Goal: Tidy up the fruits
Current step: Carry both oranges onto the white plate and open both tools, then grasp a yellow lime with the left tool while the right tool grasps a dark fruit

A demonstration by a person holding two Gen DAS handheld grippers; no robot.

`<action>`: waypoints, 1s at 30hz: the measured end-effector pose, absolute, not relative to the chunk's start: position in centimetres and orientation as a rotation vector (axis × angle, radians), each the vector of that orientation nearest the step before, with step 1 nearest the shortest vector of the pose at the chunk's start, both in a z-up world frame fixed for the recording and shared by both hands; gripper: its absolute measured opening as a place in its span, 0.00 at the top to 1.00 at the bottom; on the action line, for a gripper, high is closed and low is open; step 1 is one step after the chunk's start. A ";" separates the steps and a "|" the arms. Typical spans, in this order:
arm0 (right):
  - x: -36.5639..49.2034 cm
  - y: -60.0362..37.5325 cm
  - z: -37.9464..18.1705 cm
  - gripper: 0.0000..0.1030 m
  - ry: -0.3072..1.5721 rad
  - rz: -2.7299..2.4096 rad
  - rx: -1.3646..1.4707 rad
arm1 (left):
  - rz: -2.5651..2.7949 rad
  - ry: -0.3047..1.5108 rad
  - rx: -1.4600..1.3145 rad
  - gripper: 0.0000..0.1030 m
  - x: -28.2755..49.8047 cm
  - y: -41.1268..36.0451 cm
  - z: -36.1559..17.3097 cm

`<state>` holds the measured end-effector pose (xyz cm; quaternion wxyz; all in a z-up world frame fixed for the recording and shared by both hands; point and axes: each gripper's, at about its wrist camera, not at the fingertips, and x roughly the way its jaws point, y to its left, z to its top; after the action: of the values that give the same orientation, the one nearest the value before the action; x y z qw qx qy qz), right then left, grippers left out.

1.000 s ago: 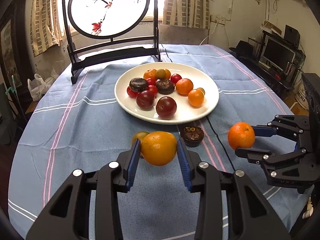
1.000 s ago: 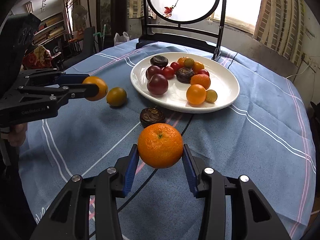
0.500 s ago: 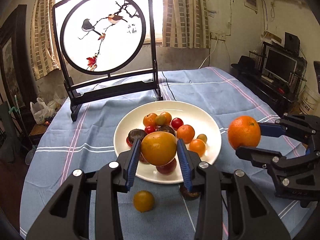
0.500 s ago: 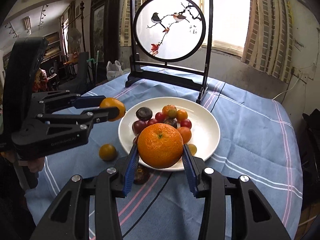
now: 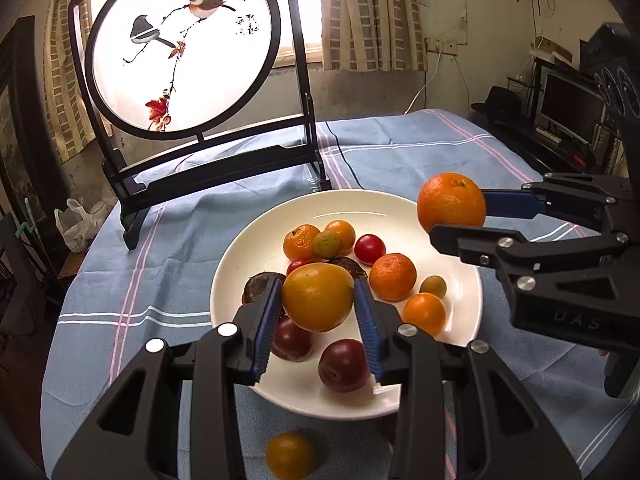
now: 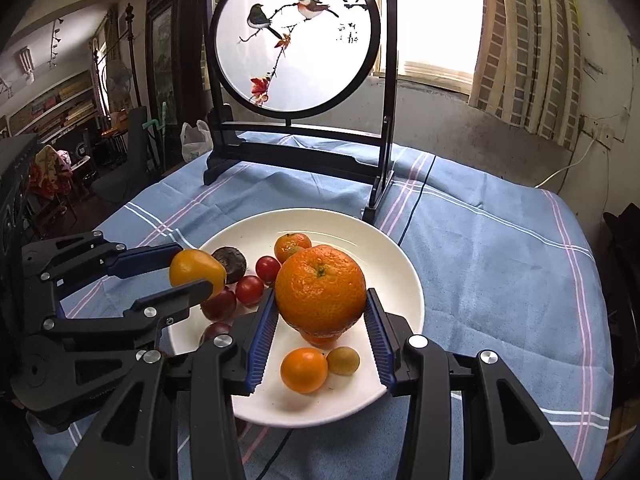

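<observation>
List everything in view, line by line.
Plate: 1, white, table centre.
Fruits on plate: about a dozen, orange, red, dark, green.
Loose fruit: 1, yellow-orange, on cloth in front of plate.
Tablecloth: 1, blue striped.
Bird screen: 1, black frame, behind plate.
Yellow-orange fruit: 1, in left gripper.
Orange: 1, in right gripper.

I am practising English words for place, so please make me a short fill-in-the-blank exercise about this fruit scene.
1. The right gripper holds a big ____ between its fingers.
2. Most of the fruit lies on a white ____.
3. The small yellow-orange fruit near the left gripper lies on the blue ____, off the dish.
4. The round screen behind shows two ____.

Missing words: orange; plate; tablecloth; birds
</observation>
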<state>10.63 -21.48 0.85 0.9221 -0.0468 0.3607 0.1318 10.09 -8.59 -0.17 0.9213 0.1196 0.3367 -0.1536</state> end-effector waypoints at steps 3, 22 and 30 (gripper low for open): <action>12.3 -21.4 -0.2 0.57 0.768 0.255 -0.092 | -0.311 0.721 0.250 0.64 11.4 -8.9 -1.0; 13.9 -22.9 -0.9 0.44 0.770 0.216 -0.029 | -0.264 0.712 0.242 0.34 12.5 -8.0 -1.3; 3.5 -20.1 -1.5 0.36 0.773 0.373 -0.132 | -0.242 0.678 0.194 0.26 8.5 -2.6 0.4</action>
<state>3.52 -20.05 -1.55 0.9071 -0.0641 0.3747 0.1808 8.52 -2.58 0.37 0.9313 0.0948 0.3312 -0.1180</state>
